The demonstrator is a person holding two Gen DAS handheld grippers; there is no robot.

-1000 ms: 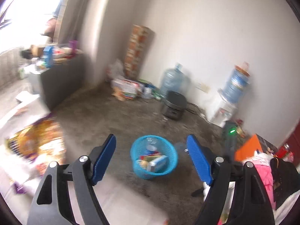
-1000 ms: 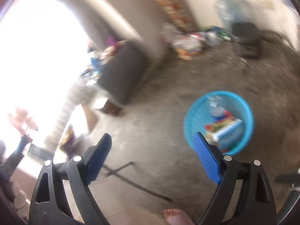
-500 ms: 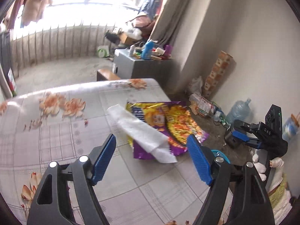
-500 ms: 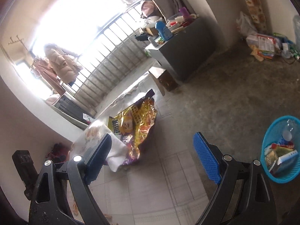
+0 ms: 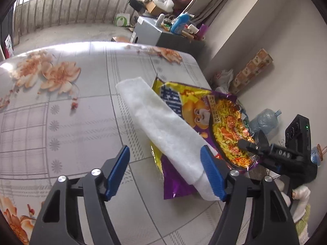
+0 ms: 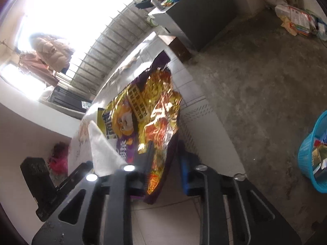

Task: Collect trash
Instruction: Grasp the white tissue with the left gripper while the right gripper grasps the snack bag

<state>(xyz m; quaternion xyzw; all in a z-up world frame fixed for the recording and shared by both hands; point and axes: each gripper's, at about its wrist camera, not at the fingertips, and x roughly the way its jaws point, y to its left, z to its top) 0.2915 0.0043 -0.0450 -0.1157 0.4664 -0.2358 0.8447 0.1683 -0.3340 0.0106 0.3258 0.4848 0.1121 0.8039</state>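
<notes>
Your right gripper [image 6: 163,163] has just closed, pinching the crinkly foil snack bag [image 5: 222,118] at the table's [image 5: 61,122] edge; your left gripper [image 5: 165,171] gapes, narrowing, beside the soft white folded tissue [image 5: 161,126].

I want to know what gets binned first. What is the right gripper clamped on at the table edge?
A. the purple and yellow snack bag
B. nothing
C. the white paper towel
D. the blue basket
A: the right gripper has just been closing, and its fingers pinch the near edge of the purple and yellow snack bag, while the white paper towel lies untouched across the bag.
</notes>
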